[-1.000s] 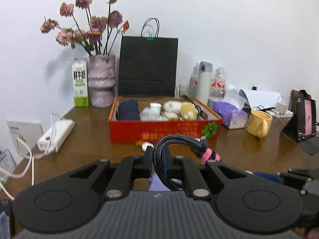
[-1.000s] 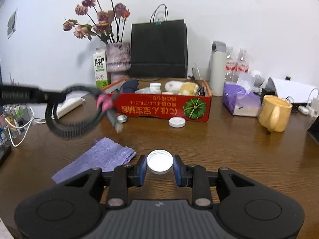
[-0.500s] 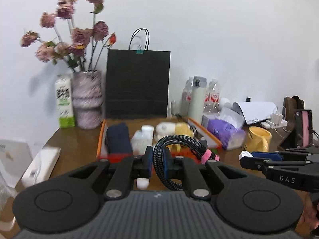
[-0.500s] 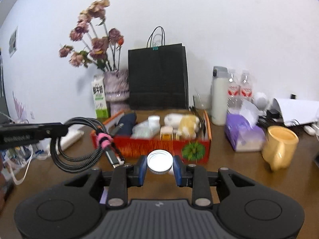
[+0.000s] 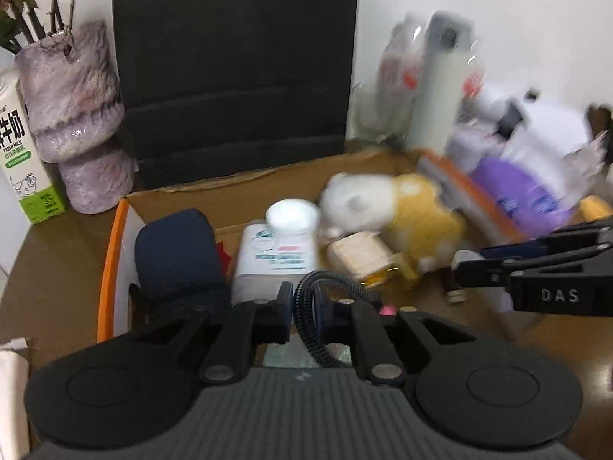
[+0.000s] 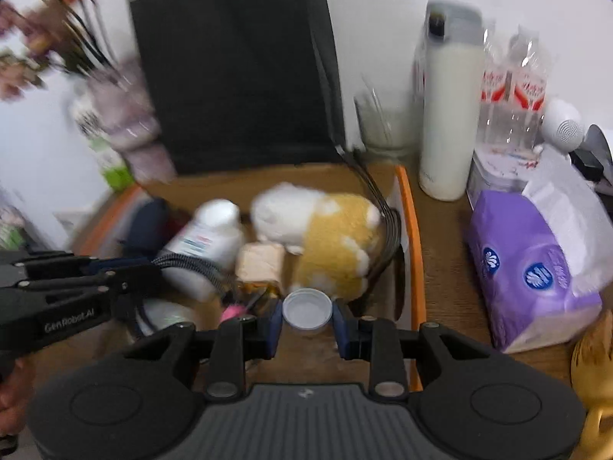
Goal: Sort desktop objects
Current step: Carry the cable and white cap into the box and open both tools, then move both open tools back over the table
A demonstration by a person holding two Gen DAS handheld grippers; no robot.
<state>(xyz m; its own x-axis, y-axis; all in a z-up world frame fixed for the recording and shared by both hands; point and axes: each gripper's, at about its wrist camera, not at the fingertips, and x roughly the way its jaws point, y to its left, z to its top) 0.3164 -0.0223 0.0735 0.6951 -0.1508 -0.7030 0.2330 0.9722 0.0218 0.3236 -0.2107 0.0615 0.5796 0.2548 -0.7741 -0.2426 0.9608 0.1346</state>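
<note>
My left gripper point(image 5: 308, 312) is shut on a coiled black braided cable point(image 5: 306, 322) with a pink tie, held over the orange cardboard box point(image 5: 109, 268). My right gripper point(image 6: 306, 320) is shut on a white bottle cap point(image 6: 306, 308), also over the box point(image 6: 412, 237), near its right wall. In the box lie a white pill bottle point(image 5: 277, 253), a white and yellow plush toy point(image 5: 390, 211), a navy pouch point(image 5: 176, 253) and a small tan block point(image 5: 362, 255). The right gripper enters the left wrist view at the right point(image 5: 458, 268).
A black paper bag point(image 5: 233, 65) stands behind the box. A purple vase point(image 5: 76, 115) and milk carton point(image 5: 23, 161) stand at the left. A white thermos point(image 6: 448, 115), water bottles point(image 6: 513, 96), purple tissue pack point(image 6: 536, 272) and yellow mug point(image 6: 594, 360) stand right of the box.
Both grippers have moved forward and down from in front of the box to over its inside, each still holding its object. The view is blurred by the motion.
</note>
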